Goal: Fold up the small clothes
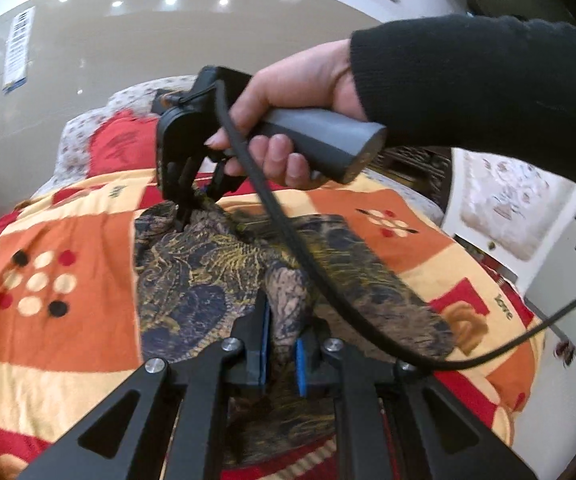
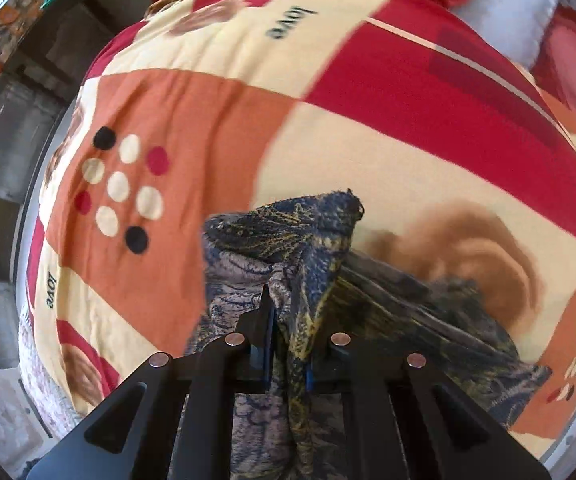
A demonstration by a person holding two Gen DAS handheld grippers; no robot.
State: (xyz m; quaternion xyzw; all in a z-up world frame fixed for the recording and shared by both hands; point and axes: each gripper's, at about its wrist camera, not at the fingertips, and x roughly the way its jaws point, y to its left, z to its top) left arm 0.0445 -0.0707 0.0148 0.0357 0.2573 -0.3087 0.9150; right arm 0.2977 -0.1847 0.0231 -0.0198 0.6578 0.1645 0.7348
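A small dark garment (image 1: 207,276) with a navy, yellow and grey paisley print lies rumpled on a patterned bedspread (image 1: 67,240). My left gripper (image 1: 281,336) is shut on a bunched fold at its near edge. My right gripper (image 1: 185,208), held by a hand in a black sleeve, pinches the garment's far edge. In the right wrist view my right gripper (image 2: 290,332) is shut on a gathered fold of the garment (image 2: 288,236), which trails off to the right over the bedspread (image 2: 368,152).
The bedspread has orange, cream and red squares. Red cushions (image 1: 121,144) lie at the head of the bed. A black cable (image 1: 328,280) hangs from the right gripper across the garment. A white cabinet (image 1: 508,208) stands right of the bed.
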